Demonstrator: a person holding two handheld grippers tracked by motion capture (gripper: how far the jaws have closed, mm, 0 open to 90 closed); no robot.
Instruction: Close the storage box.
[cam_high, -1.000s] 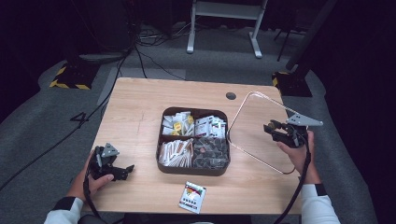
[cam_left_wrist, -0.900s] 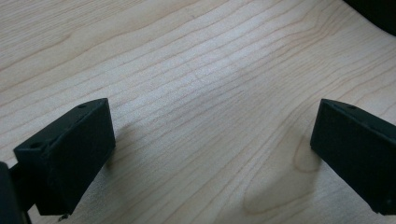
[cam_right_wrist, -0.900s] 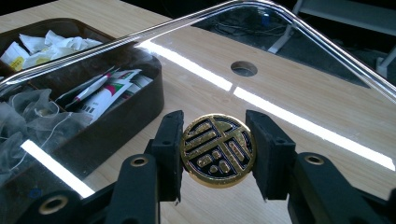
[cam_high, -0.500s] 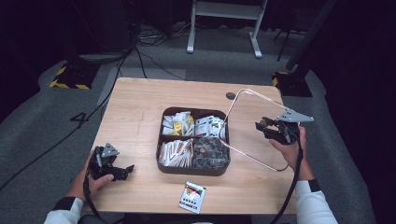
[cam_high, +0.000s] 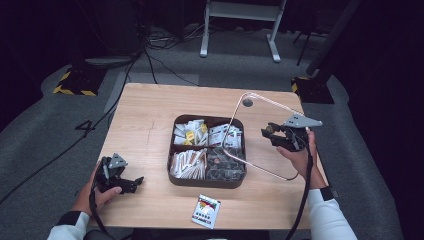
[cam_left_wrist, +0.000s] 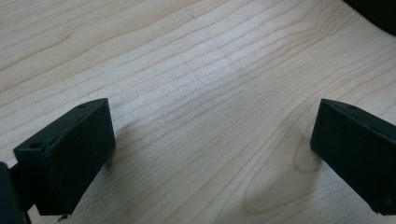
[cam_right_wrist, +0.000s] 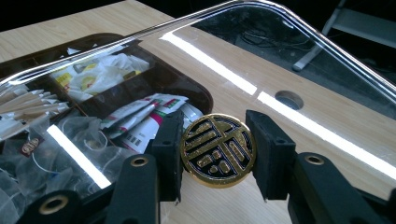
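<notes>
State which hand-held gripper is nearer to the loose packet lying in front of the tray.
Left. The left hand-held gripper rests just left of the packet; the right hand-held gripper is raised beyond the tray.

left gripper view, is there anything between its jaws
No, the left gripper stands open over the bare wooden table, with nothing but wood grain between its jaws.

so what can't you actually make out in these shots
- Print on the packet near the table's front edge: too small in the high view.
- Left gripper body: cut off by the bottom edge in the left gripper view.
- Sachets in the tray: blurred by glare on the clear lid, held by its gold knob in the right gripper.
</notes>
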